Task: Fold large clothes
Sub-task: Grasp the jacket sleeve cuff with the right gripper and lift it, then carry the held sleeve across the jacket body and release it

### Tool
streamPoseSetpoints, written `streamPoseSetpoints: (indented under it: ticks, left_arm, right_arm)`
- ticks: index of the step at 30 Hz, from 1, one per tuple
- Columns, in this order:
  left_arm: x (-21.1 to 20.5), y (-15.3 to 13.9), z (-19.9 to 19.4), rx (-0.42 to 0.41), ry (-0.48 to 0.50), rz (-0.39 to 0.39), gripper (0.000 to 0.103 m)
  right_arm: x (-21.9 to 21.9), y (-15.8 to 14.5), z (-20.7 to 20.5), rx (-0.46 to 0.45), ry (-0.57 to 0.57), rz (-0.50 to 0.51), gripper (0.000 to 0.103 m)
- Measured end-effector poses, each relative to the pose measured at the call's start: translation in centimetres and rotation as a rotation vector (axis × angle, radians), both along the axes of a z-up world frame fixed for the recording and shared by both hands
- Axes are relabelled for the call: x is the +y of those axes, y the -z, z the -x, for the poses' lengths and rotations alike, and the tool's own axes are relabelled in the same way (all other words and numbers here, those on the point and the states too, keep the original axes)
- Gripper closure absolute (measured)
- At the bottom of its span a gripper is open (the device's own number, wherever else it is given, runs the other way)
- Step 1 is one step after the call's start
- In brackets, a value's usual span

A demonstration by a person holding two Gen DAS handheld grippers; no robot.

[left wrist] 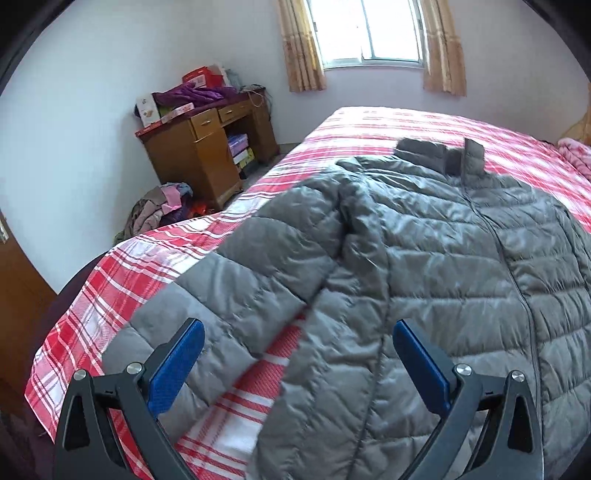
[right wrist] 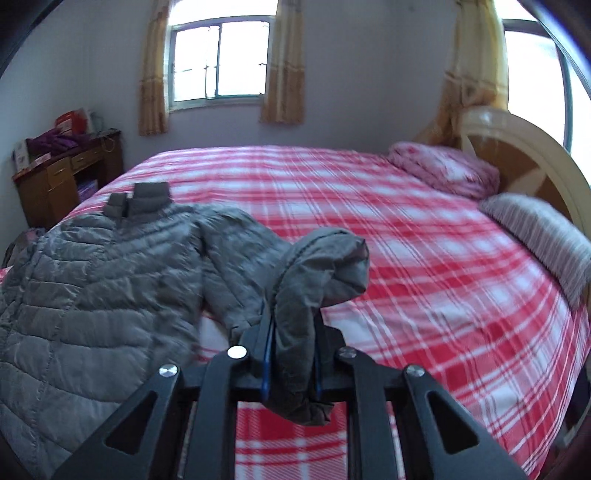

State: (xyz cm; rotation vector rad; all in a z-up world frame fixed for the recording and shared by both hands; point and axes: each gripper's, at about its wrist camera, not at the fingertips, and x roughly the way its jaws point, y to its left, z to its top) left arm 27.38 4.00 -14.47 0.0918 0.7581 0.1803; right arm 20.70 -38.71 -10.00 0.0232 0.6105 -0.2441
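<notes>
A grey quilted jacket (left wrist: 424, 258) is seen spread front-up on the bed (left wrist: 388, 122), close to the foot edge and toward the bed's left side, with its collar (left wrist: 439, 153) pointed toward the far edge under the window (left wrist: 369, 29). The zip is run closed down the middle. One sleeve (left wrist: 236, 280) is laid out flat toward the near left corner of the bed, over the red and white plaid sheet.

The left tongs (left wrist: 297, 365) are held wide apart above the jacket's lower edge, blue pads (left wrist: 177, 369) bare, nothing gripped between them.

Over on the other side, the right tongs (right wrist: 291, 354) are clamped narrow on the other sleeve (right wrist: 314, 280). The cuff end is pinched between the blue pads and is lifted clear of the sheet, with a fold of grey fabric draped over the top and a bit hanging below the tongs. The rest of that sleeve is trailed back to the jacket's shoulder, which lies flat on the bed.

At the head edge of the bed, a pink pillow (right wrist: 443, 171) and a striped pillow (right wrist: 543, 229) are propped by the headboard (right wrist: 524, 147). A wooden desk (left wrist: 207, 147), piled with clothes and boxes, is seen in the far corner of the room.
</notes>
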Motion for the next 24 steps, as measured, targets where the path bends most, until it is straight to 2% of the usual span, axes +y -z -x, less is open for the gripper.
streamPoseSetpoints:
  ticks: [5, 12, 16, 24]
  left_arm:
    - [1.0, -0.3, -1.9, 0.002, -0.034, 0.019, 0.001]
    - [1.3, -1.1, -3.5, -0.011, -0.037, 0.039, 0.001]
    - [1.5, -0.9, -3.9, -0.009, -0.036, 0.034, 0.001]
    - [3.7, 0.7, -4.5, 0.018, -0.073, -0.001, 0.001]
  right_arm:
    - [4.4, -1.5, -2.3, -0.032, -0.089, 0.044, 0.084]
    - [11.5, -1.9, -5.2, -0.05, -0.226, 0.106, 0.084]
    - [15.9, -0.5, -7.0, -0.028, -0.305, 0.138, 0.085]
    - [22.6, 4.0, -9.6, 0.043, -0.418, 0.135, 0.085]
